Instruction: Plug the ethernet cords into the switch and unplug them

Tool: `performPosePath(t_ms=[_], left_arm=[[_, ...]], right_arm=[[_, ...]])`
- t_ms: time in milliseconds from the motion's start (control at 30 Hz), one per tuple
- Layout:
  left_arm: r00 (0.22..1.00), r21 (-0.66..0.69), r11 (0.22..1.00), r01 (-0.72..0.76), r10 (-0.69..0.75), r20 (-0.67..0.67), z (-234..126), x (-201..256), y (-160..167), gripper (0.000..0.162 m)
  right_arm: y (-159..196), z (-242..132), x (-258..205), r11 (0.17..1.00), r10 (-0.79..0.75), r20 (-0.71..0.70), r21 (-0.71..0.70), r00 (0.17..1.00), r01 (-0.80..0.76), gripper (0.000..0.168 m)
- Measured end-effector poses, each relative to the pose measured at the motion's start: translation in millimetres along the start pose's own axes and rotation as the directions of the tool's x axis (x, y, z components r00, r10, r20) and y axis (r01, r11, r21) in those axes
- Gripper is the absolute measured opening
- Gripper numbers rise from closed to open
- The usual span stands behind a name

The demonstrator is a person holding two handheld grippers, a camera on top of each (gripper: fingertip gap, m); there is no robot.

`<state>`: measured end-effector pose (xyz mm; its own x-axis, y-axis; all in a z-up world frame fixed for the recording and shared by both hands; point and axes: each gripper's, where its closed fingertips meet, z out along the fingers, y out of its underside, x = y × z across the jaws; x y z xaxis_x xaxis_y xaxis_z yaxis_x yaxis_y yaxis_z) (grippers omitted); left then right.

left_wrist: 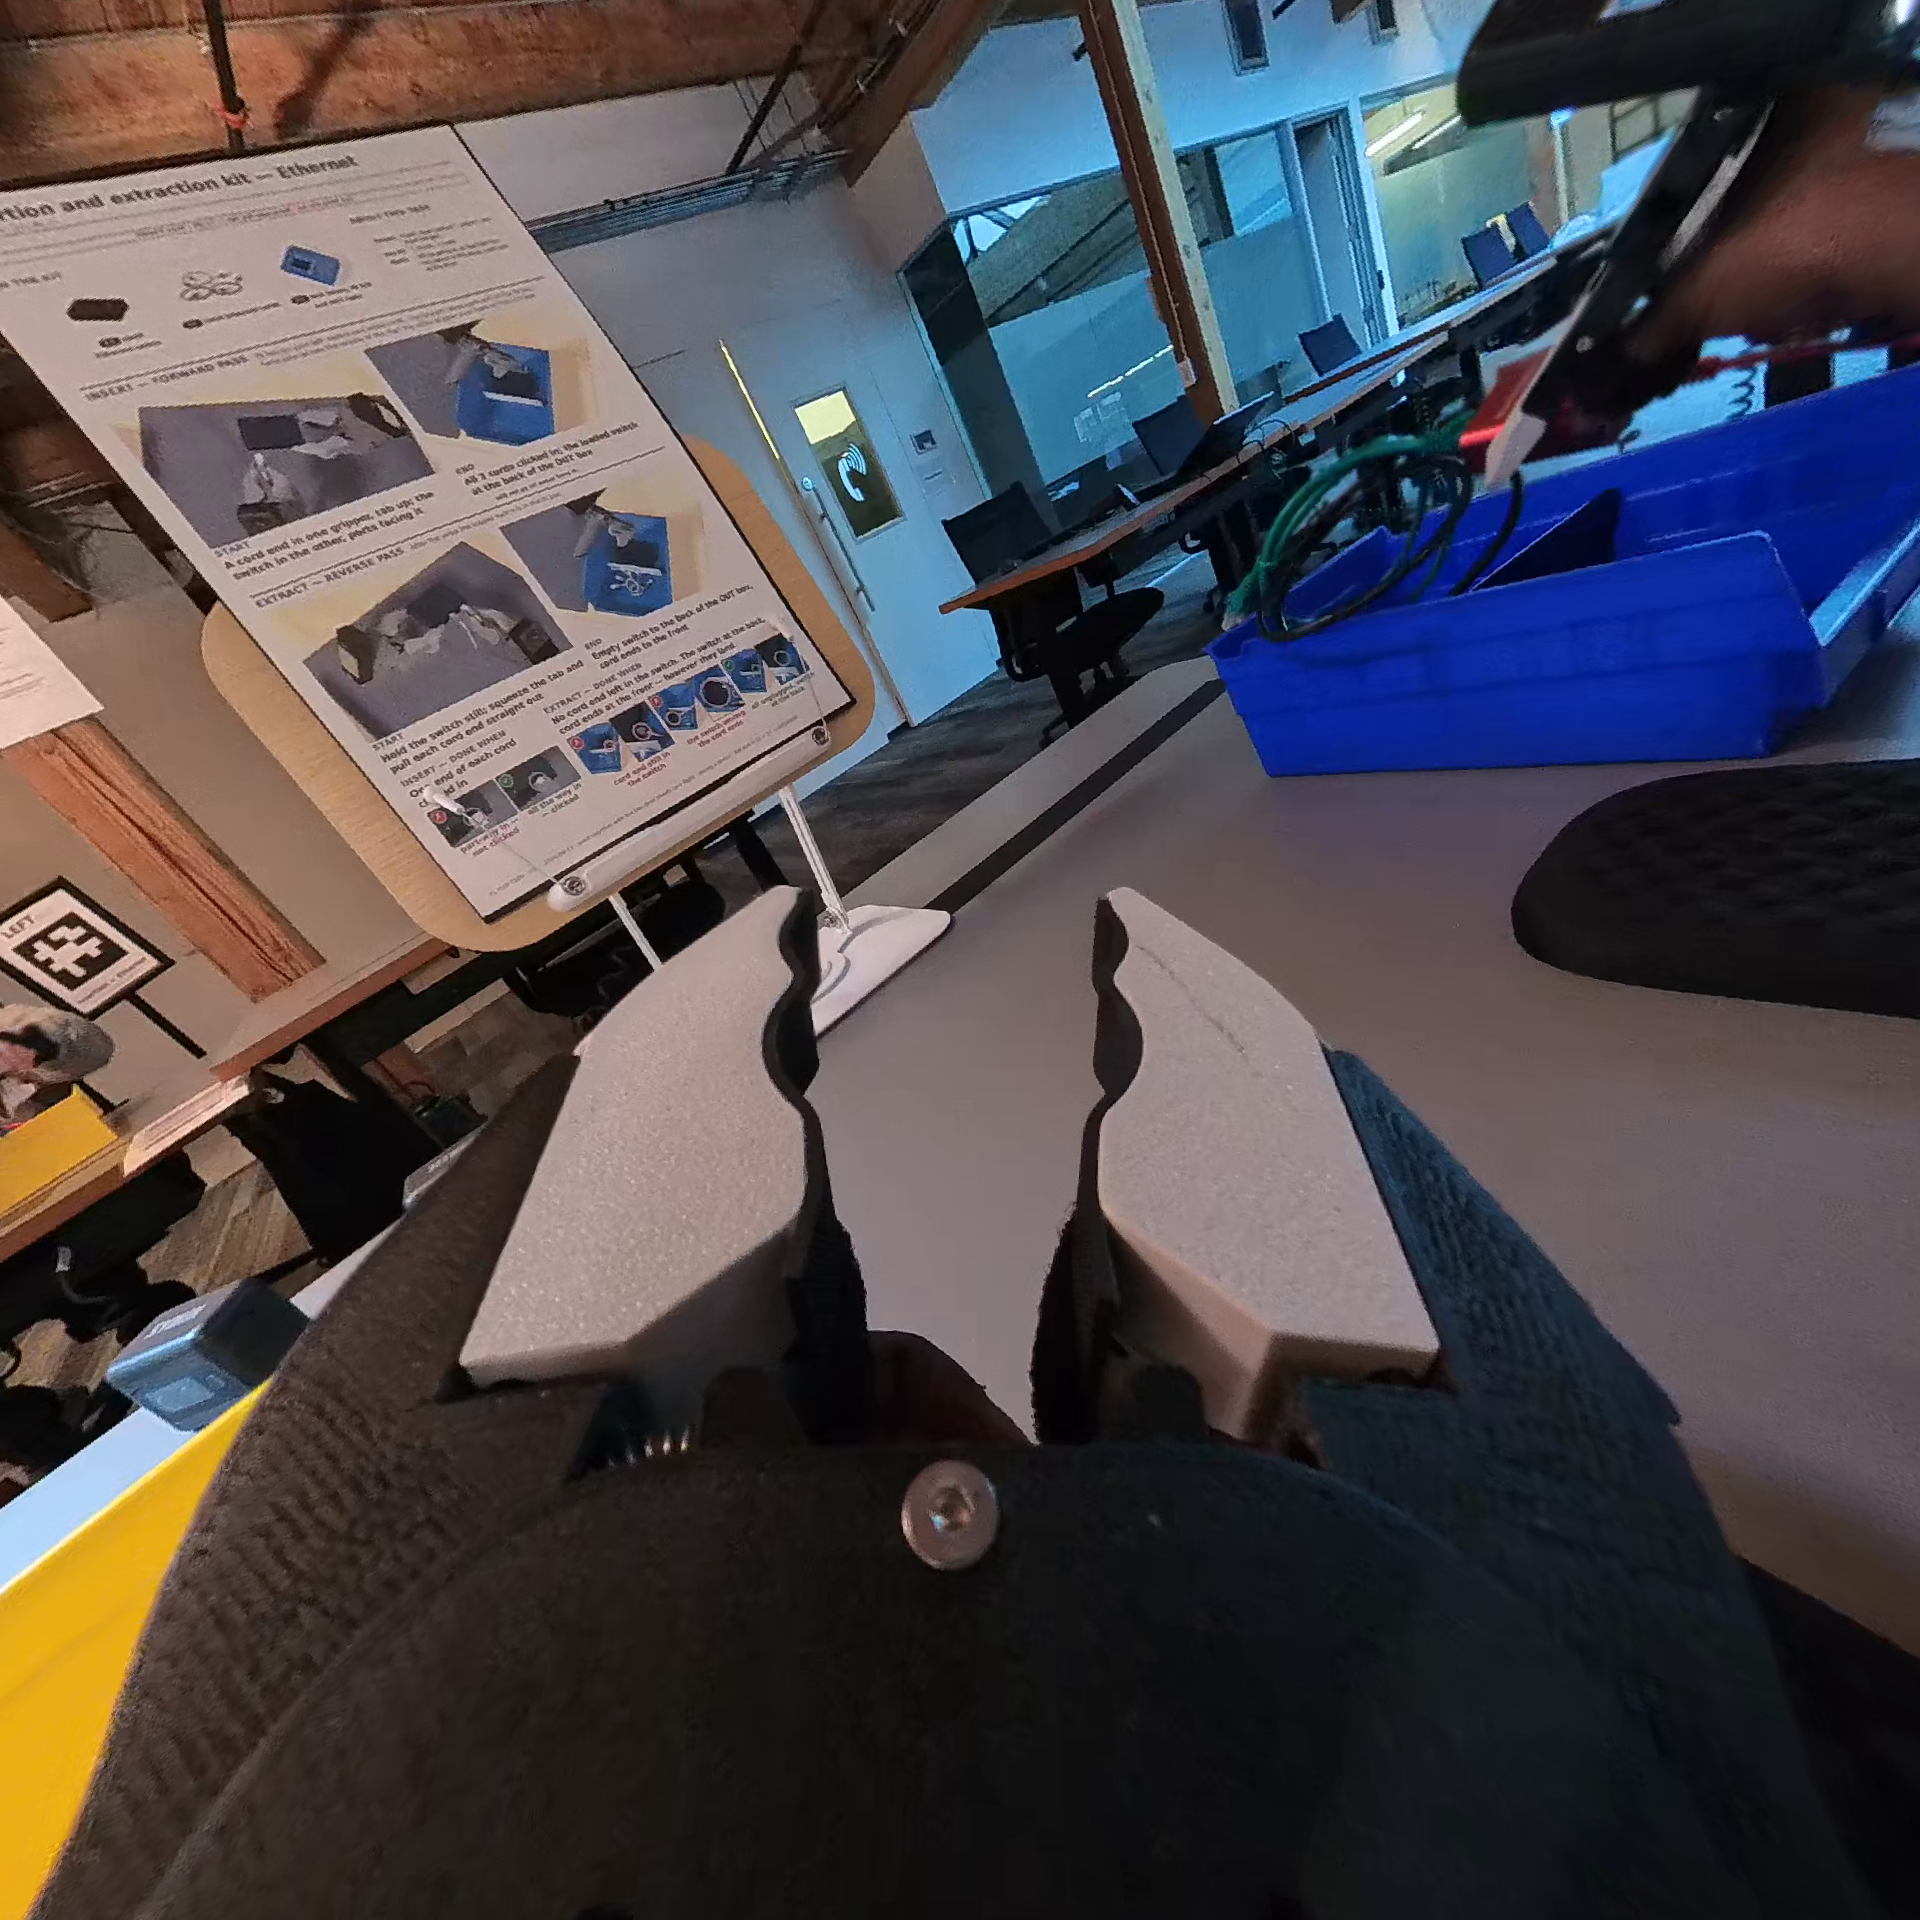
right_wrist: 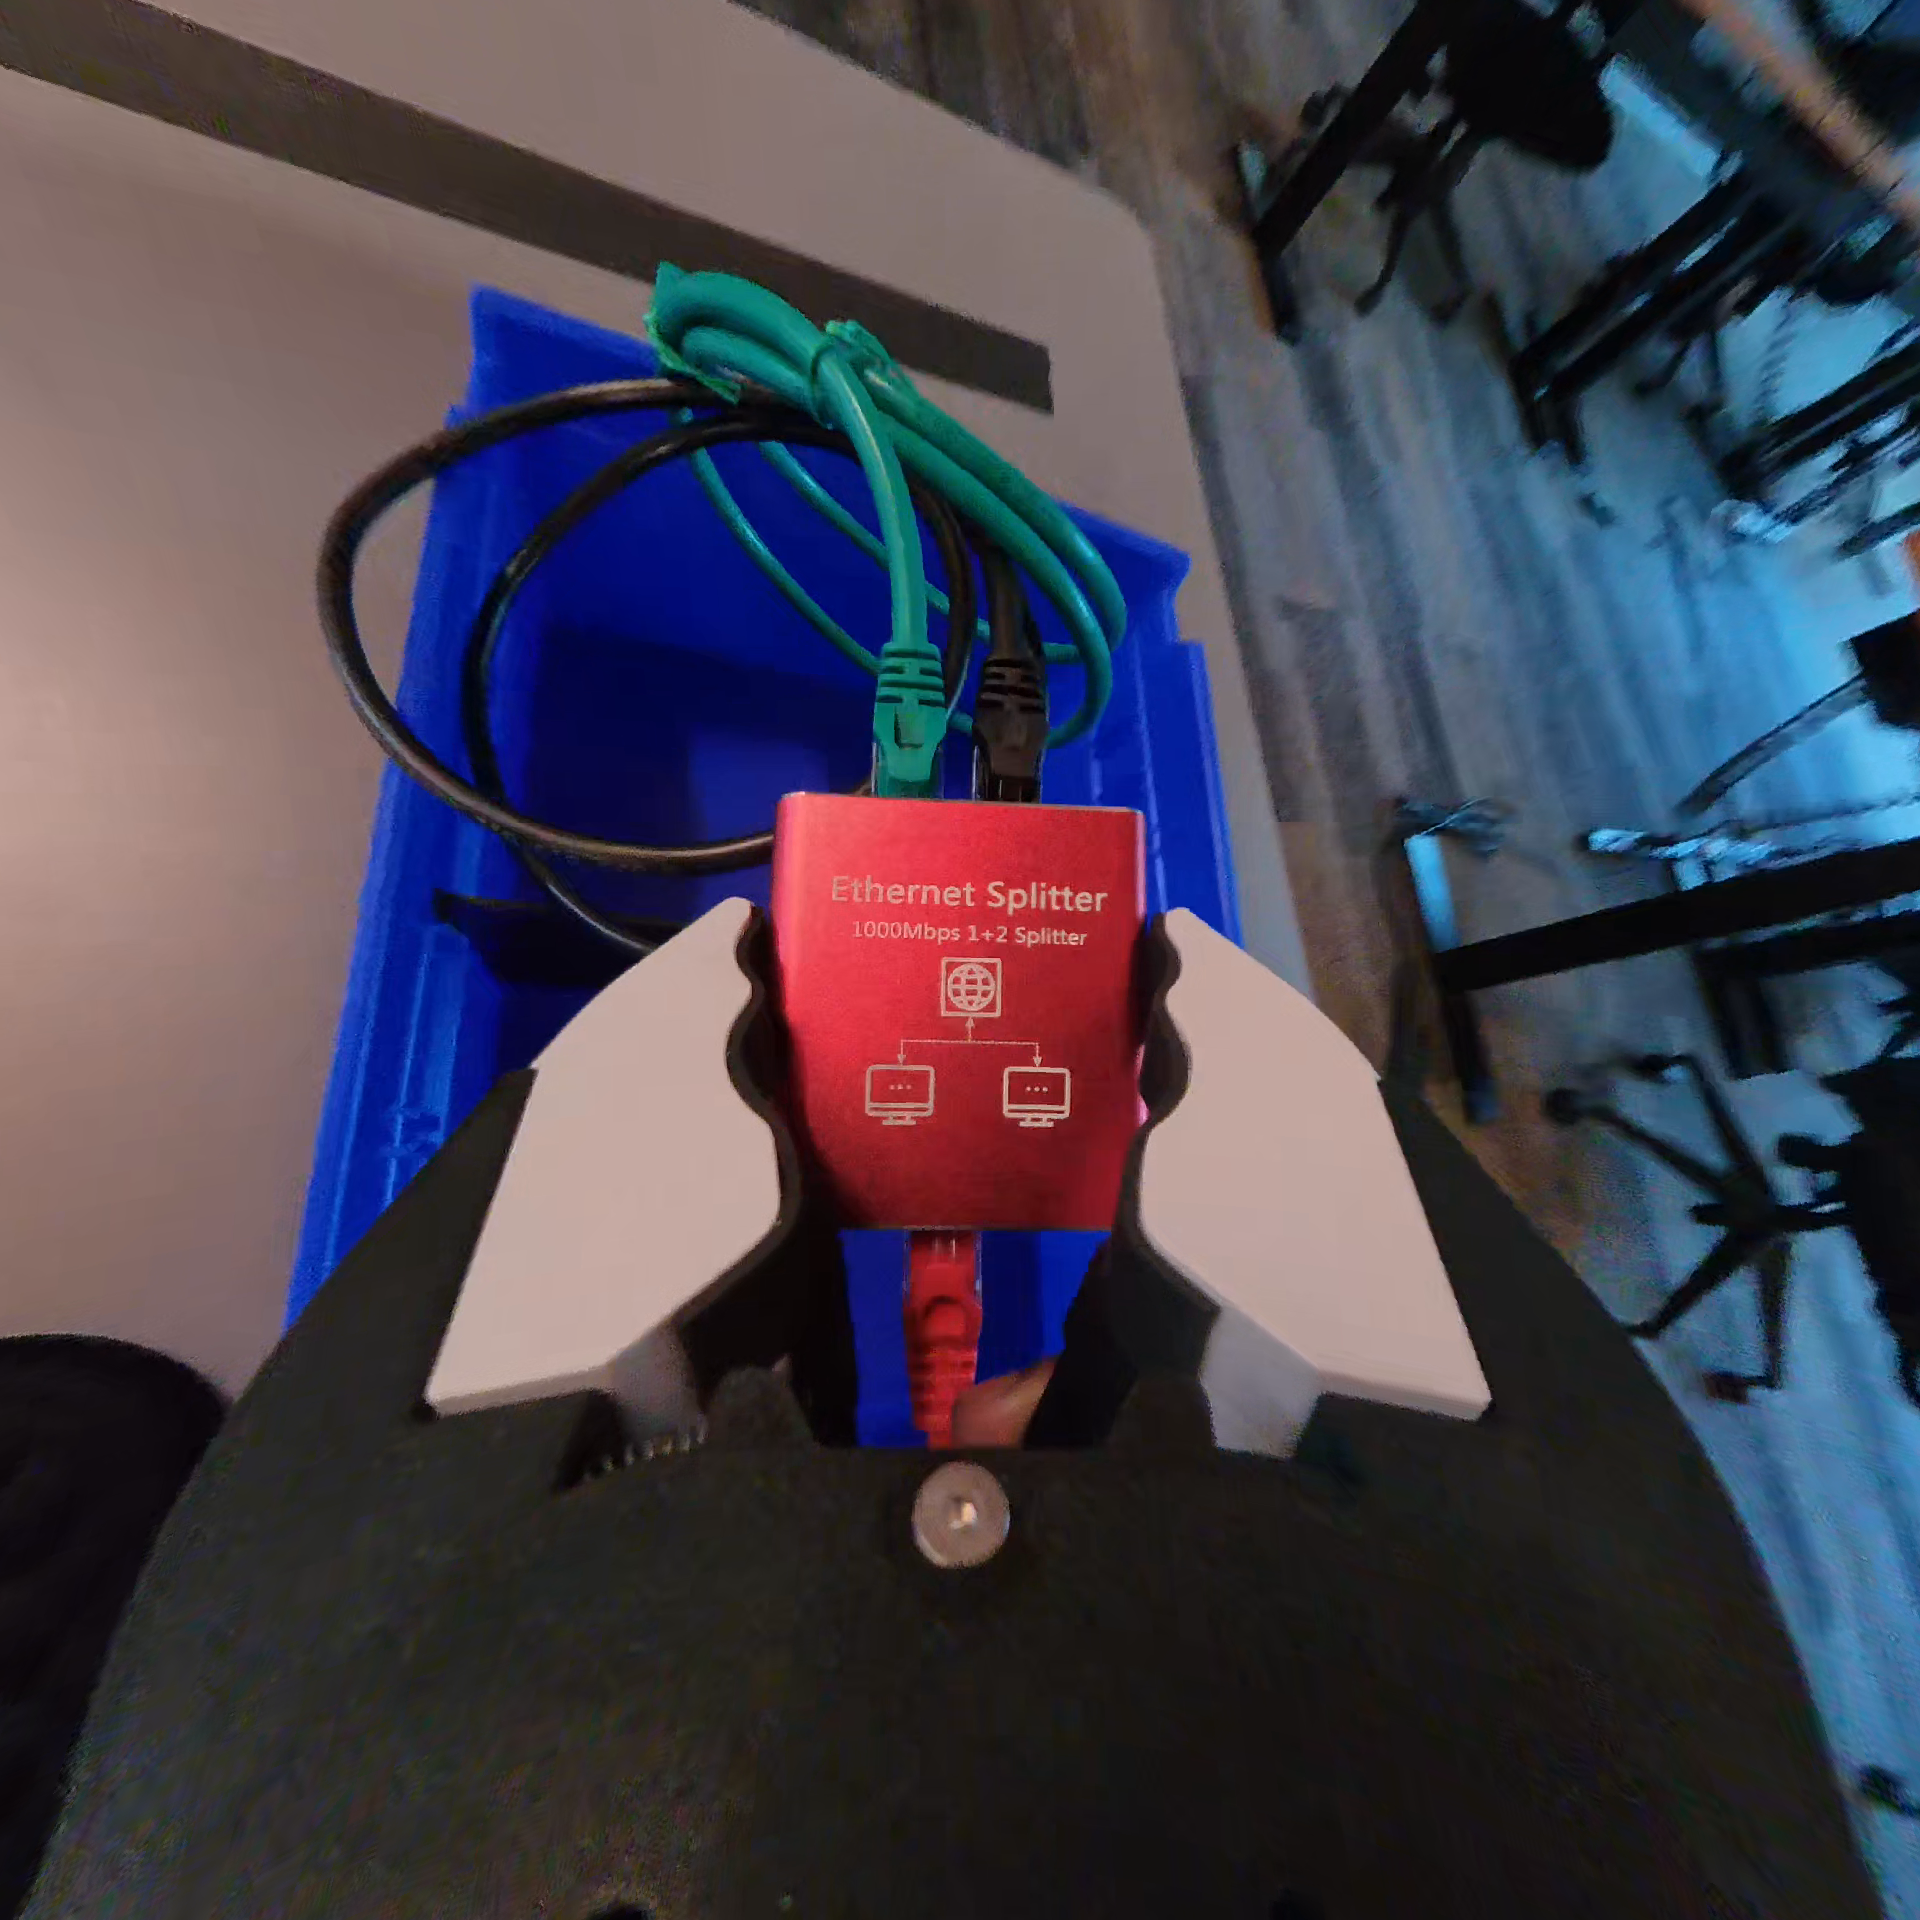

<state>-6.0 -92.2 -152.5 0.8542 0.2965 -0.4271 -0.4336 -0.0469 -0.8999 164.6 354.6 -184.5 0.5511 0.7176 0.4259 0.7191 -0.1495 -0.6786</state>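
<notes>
Blue bin [right_wrist: 436, 935] w/ green cord [right_wrist: 894, 540], black cord [right_wrist: 416, 717].

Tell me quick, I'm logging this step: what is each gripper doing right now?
Left gripper: open, holding nothing, above the grey table.
Right gripper: shut on the red switch, with green, black and red cords plugged in.

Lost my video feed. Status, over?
Right gripper shut on red switch, held over blue bin. Green cord, black cord, red cord all plugged in. Left gripper open, empty. Nothing in the way.
</notes>
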Motion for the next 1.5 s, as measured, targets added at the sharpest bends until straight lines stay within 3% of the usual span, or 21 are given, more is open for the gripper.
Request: performPosePath(t_ms=[200, 300, 467, 533, 600, 700, 800, 900, 967, 1067, 1200, 1300, 1400, 1500], left_arm=[[1.0, -0.004, 1.0, 0.012, -0.012, -0.015, 1, 4, 3, 0.05], [1.0, -0.007, 1.0, 0.006, -0.006, -0.026, 3, 7, 3, 0.05], [0.999, -0.015, 1.0, -0.017, 0.016, -0.046, 4, 12, 3, 0.05], [0.999, -0.019, 1.0, -0.02, 0.02, -0.048, 4, 13, 3, 0.05], [0.999, -0.022, 0.999, -0.023, 0.022, -0.048, 4, 13, 3, 0.05], [0.999, -0.024, 0.999, -0.022, 0.021, -0.049, 5, 13, 3, 0.05], [0.998, -0.029, 0.999, -0.028, 0.026, -0.054, 7, 16, 5, 0.05], [0.997, -0.037, 0.999, -0.038, 0.036, -0.067, 9, 21, 8, 0.05], [0.996, -0.038, 0.999, -0.034, 0.031, -0.079, 11, 24, 10, 0.05], [0.995, -0.032, 0.999, -0.018, 0.015, -0.094, 12, 28, 10, 0.05], [0.995, -0.027, 0.999, -0.025, 0.022, -0.092, 13, 28, 5, 0.05], [0.996, -0.024, 0.999, -0.027, 0.025, -0.09, 12, 28, 3, 0.05], [0.996, -0.026, 0.999, -0.02, 0.018, -0.091, 13, 28, 4, 0.049], [0.995, -0.028, 0.999, -0.022, 0.019, -0.094, 14, 29, 5, 0.05]], right_arm=[[49, 39, -5, 0.963, 0.225, 0.187, -0.19, 0.956, -0.189, 0.075], [52, 44, -8, 0.935, 0.346, 0.301, -0.19, 0.889, -0.299, 0.071], [54, 49, -11, 0.909, 0.413, 0.44, -0.142, 0.797, -0.392, 0.07], [53, 48, -11, 0.908, 0.405, 0.48, -0.115, 0.778, -0.402, 0.076], [56, 43, -4, 0.938, 0.333, 0.442, -0.069, 0.833, -0.339, 0.098], [45, 15, 11, 0.968, 0.183, 0.385, 0.089, 0.905, -0.233, 0.105], [59, -25, 24, 0.983, 0.107, 0.325, 0.106, 0.94, -0.149, 0.099], [118, -46, 61, 0.982, 0.191, 0.115, -0.025, 0.975, -0.19, 0.091], [171, -47, 66, 0.924, 0.361, 0.101, -0.175, 0.927, -0.34, 0.075], [218, -36, 41, 0.797, 0.592, 0.255, -0.33, 0.765, -0.506, 0.062], [232, -16, 34, 0.716, 0.698, 0.292, -0.322, 0.654, -0.62, 0.057], [228, -7, 32, 0.674, 0.738, 0.319, -0.31, 0.594, -0.671, 0.043], [231, -3, 28, 0.681, 0.732, 0.303, -0.343, 0.61, -0.647, 0.017], [234, -2, 28, 0.698, 0.713, 0.264, -0.354, 0.649, -0.623, 0.01]])
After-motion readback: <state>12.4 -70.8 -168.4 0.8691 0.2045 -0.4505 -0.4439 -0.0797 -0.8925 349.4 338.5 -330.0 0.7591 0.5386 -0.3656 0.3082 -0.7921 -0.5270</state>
